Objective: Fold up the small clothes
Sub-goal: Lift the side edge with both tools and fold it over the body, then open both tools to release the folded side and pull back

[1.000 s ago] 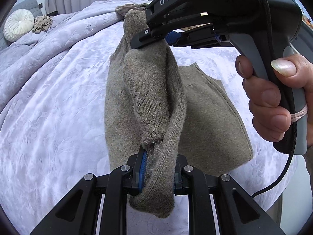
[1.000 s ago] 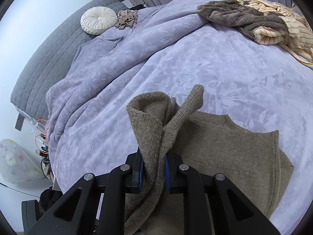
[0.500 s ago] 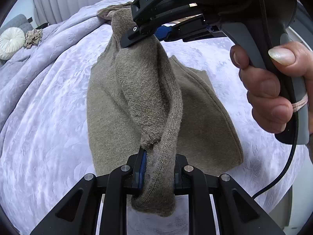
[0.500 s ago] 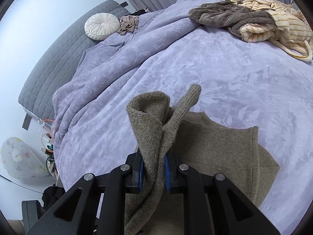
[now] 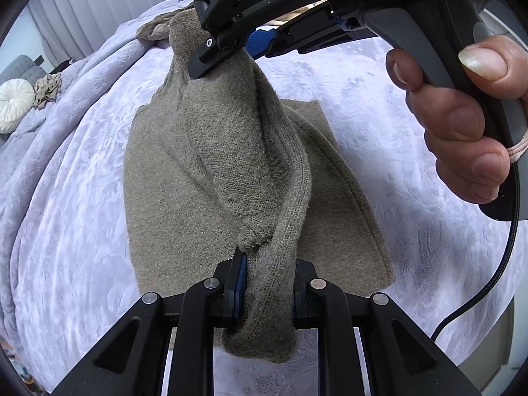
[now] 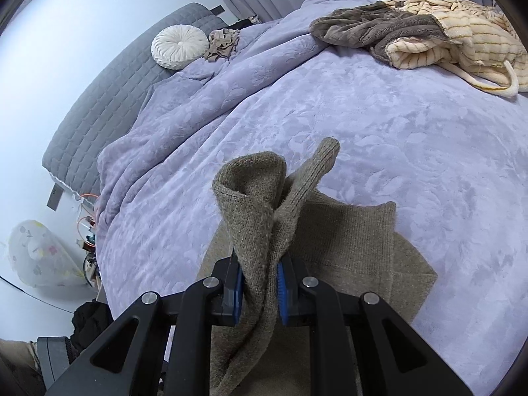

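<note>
A small taupe knitted sweater (image 5: 184,178) lies on a lilac bedspread (image 5: 66,198), with one edge lifted above its flat body. My left gripper (image 5: 266,292) is shut on the near end of that lifted edge. My right gripper (image 5: 231,52) is shut on the far end, seen from the side with the hand on its handle. In the right wrist view the right gripper (image 6: 260,292) pinches a bunched fold of the sweater (image 6: 349,247), whose flat part spreads to the right below it.
A pile of brown and cream striped clothes (image 6: 429,36) lies at the far right of the bed. A round white cushion (image 6: 180,46) and a small beige garment (image 6: 222,43) sit by the grey headboard (image 6: 109,105). The bed's edge drops off at left.
Both grippers have carried the held edge across over the sweater's body. The flat part now looks narrower and nearer in both views. Both grips are unchanged.
</note>
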